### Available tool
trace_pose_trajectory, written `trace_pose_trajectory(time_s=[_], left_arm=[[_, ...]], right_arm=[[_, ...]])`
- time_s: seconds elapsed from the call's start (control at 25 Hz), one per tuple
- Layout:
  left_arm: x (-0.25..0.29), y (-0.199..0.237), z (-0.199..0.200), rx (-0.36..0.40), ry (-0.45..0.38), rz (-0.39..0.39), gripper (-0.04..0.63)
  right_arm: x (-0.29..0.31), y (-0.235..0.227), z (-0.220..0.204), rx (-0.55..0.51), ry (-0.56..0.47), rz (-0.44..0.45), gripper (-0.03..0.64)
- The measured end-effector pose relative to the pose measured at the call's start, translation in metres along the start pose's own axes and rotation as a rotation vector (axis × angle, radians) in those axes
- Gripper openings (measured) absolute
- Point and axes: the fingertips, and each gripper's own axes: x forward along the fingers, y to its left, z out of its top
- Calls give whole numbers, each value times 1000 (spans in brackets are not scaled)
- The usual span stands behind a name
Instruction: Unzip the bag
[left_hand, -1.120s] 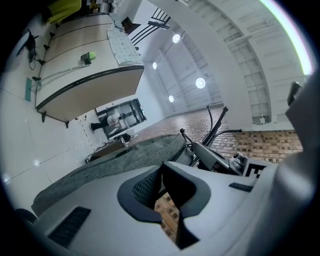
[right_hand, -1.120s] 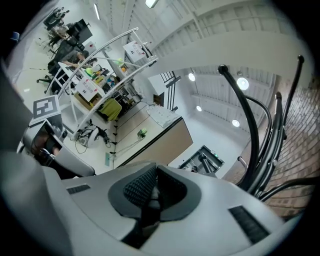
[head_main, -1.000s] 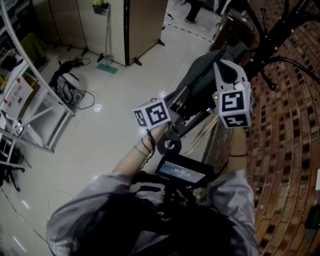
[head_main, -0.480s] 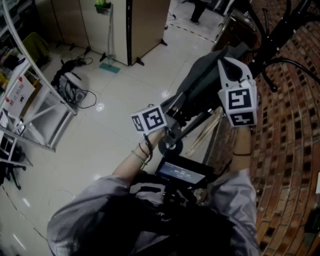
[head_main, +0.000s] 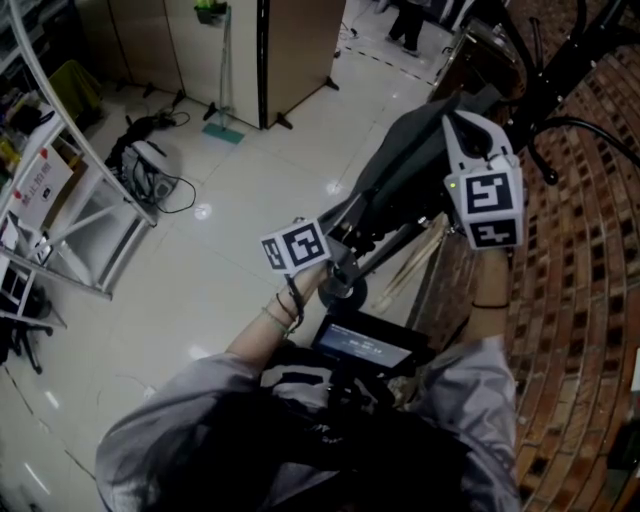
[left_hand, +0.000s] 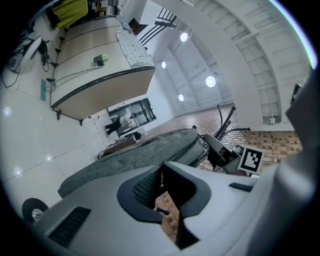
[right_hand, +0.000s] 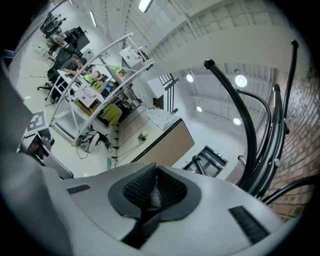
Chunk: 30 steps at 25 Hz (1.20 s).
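Head view: grey bag at 1 o'clock, beside black rack | left gripper: jaws pressed together | right gripper: pinching grey bag fabric

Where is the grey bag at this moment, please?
In the head view the grey bag hangs at the upper right, next to the black coat rack and just left of the brick wall.

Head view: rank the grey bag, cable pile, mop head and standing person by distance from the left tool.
1. grey bag, at the left tool.
2. cable pile, far left; mop head, by the partition: too close to call.
3. standing person, top edge.
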Motion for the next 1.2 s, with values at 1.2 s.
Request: trace_pose_trajectory(time_s=[1.2], left_arm=[[-21,33,-28,-25,32,74,15]], right_arm=[[16,-39,-4,91,-20,-86,31]])
